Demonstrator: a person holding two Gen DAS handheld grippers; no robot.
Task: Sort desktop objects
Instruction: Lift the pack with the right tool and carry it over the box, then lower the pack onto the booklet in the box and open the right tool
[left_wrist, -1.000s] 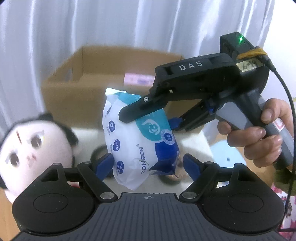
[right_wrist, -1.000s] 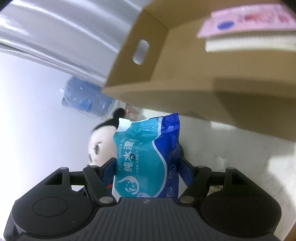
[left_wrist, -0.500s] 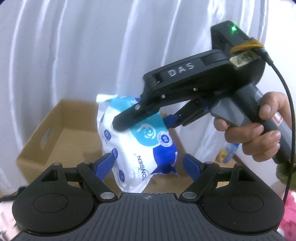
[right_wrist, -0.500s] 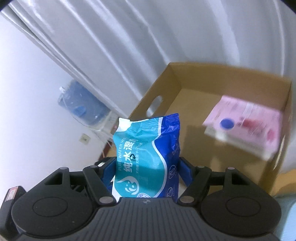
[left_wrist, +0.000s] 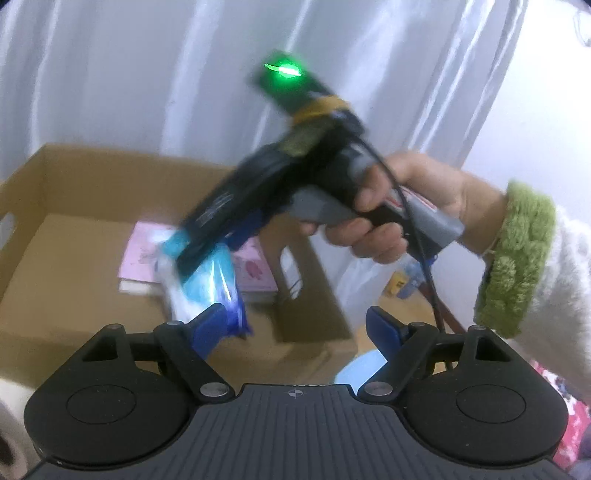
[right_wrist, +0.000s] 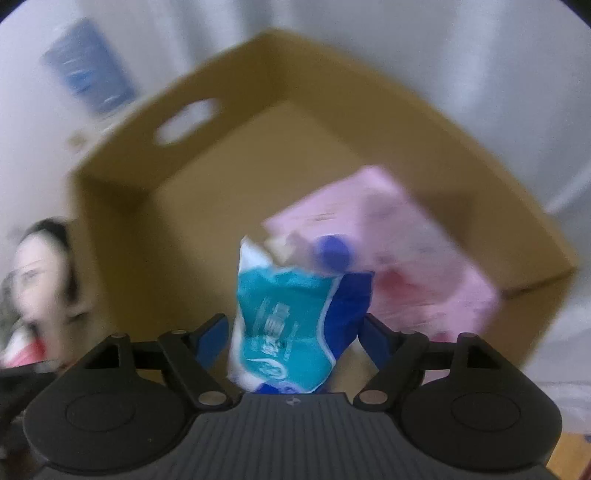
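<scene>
Your right gripper is opening around one wet-wipes pack over the one cardboard box, and its pads look clear of the wrapper. Your left gripper hangs unclenched, holding nothing. One pink packet lies inside at 2 o'clock; one plush doll sits outside at 9.

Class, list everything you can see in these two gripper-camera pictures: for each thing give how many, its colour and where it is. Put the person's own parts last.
Cardboard box: one, brown, open-topped, under both cameras.
Pink packet: one, pink, lying inside the box.
Wet-wipes pack: one, teal, blue and white, between the right gripper's opening jaws, over the box.
Plush doll: one, pale face, black hair, outside the box, blurred.
Curtain: white, behind the box.
Left hand-held gripper: one, black, blue pads, empty.
Right hand-held gripper: one, black, blue pads.
Right hand: one, gripping the handle.
Sleeve: white, green cuff.
</scene>
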